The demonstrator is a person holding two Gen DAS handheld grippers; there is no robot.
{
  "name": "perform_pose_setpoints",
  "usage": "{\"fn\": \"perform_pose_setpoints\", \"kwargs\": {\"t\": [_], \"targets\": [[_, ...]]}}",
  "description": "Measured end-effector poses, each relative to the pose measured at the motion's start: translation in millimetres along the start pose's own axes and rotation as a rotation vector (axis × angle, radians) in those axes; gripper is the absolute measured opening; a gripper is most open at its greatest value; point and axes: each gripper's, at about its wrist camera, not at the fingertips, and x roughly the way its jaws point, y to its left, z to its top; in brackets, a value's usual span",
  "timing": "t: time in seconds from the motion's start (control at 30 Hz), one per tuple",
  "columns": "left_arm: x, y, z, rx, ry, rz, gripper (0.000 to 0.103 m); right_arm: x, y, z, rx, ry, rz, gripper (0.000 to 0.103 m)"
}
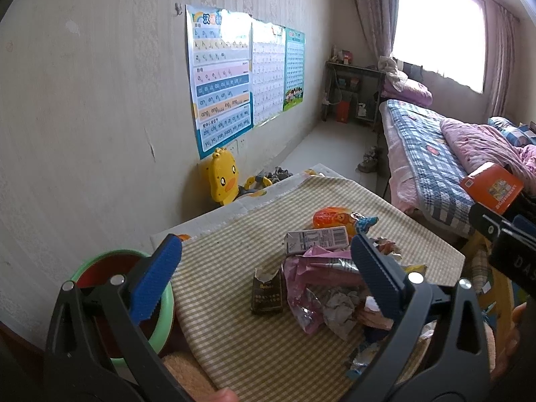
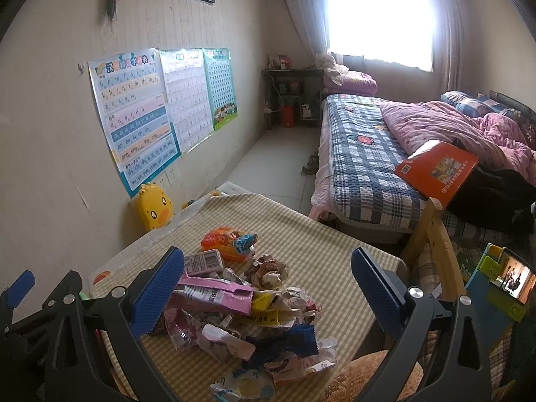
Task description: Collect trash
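Note:
A heap of trash lies on a small table under a yellow checked cloth (image 1: 268, 351) (image 2: 318, 244): pink wrappers (image 1: 301, 268) (image 2: 217, 293), a dark brown torn packet (image 1: 267, 293), a small grey carton (image 1: 316, 239) (image 2: 202, 263), an orange packet (image 1: 331, 217) (image 2: 219, 239), crumpled paper (image 2: 269, 269) and a blue wrapper (image 2: 294, 336). My left gripper (image 1: 264, 274) hangs open above the heap, its jaws wide apart and empty. My right gripper (image 2: 268, 296) is open too, over the same pile, holding nothing. The right gripper's body shows at the left wrist view's right edge.
A green-rimmed red bin (image 1: 134, 301) stands left of the table by the wall. A yellow duck toy (image 1: 222, 176) (image 2: 154, 207) sits behind the table. A bed (image 2: 368, 154) with an orange book (image 2: 435, 169) lies to the right. A wooden chair frame (image 2: 432, 227) and a phone (image 2: 514, 279) are near right.

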Motion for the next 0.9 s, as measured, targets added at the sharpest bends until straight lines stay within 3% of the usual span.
{"fn": "perform_pose_setpoints", "kwargs": {"t": [0.2, 0.3, 0.47, 0.63, 0.8, 0.9], "targets": [[-1.6, 1.1, -3.2, 0.001, -0.037, 0.051, 0.099, 0.8, 1.3, 0.7, -0.001, 0.003, -0.001, 0.095], [0.4, 7.0, -5.5, -0.022, -0.042, 0.002, 0.099, 2.7, -1.0, -1.1, -0.006, 0.008, -0.008, 0.095], [11.3, 12.8, -10.2, -0.003, 0.015, 0.019, 0.099, 4.7, -9.5, -4.7, -0.014, 0.011, -0.029, 0.095], [30.9, 11.3, -30.8, 0.055, 0.070, 0.071, 0.099, 18.7, -25.3, -26.6, -0.033, 0.081, -0.056, 0.095], [78.1, 16.9, -68.5, -0.035, 0.292, -0.051, 0.097, 29.5, -36.9, -46.8, -0.028, 0.135, -0.042, 0.095], [104.4, 1.1, -83.5, -0.011, 0.373, -0.082, 0.081, 33.8, -37.9, -50.8, -0.029, 0.149, -0.030, 0.095]]}}
